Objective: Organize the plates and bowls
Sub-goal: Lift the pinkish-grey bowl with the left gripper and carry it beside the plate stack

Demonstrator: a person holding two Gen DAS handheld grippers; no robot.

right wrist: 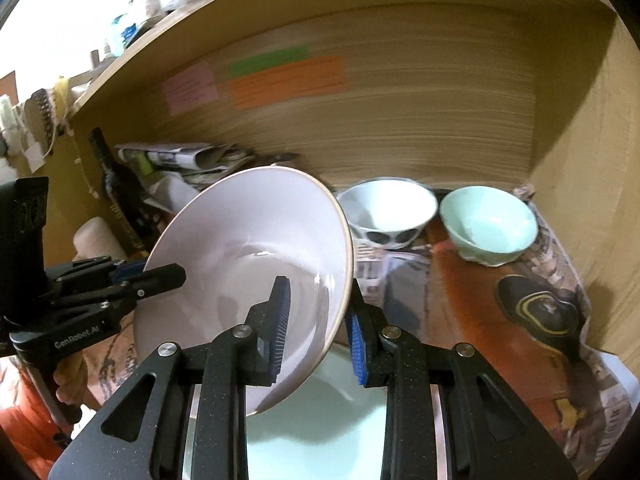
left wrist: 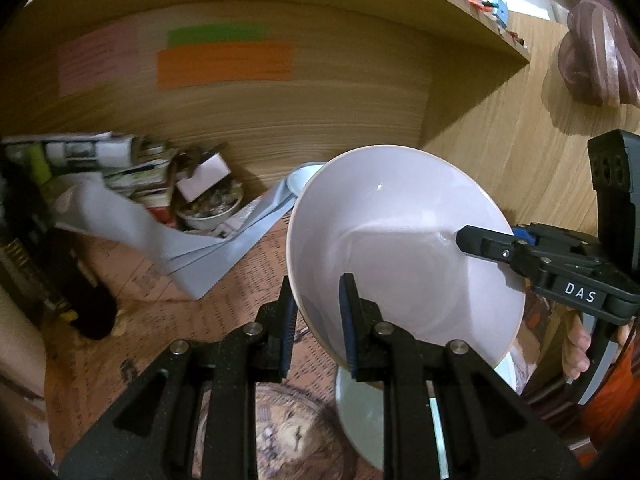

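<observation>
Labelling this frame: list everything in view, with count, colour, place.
large bowl: 1, pale lilac, tilted, held off the shelf by its rim
small bowls: 2, white and mint, back right
plate: 1, pale green, under the large bowl
cluttered bowl: 1, white, back left
newspapers: pile, back left; more line the shelf
bottle: 1, dark, left
notes: 3, pink, green, orange, back wall
left tool: shut on large bowl's rim
right tool: shut on the opposite rim
</observation>
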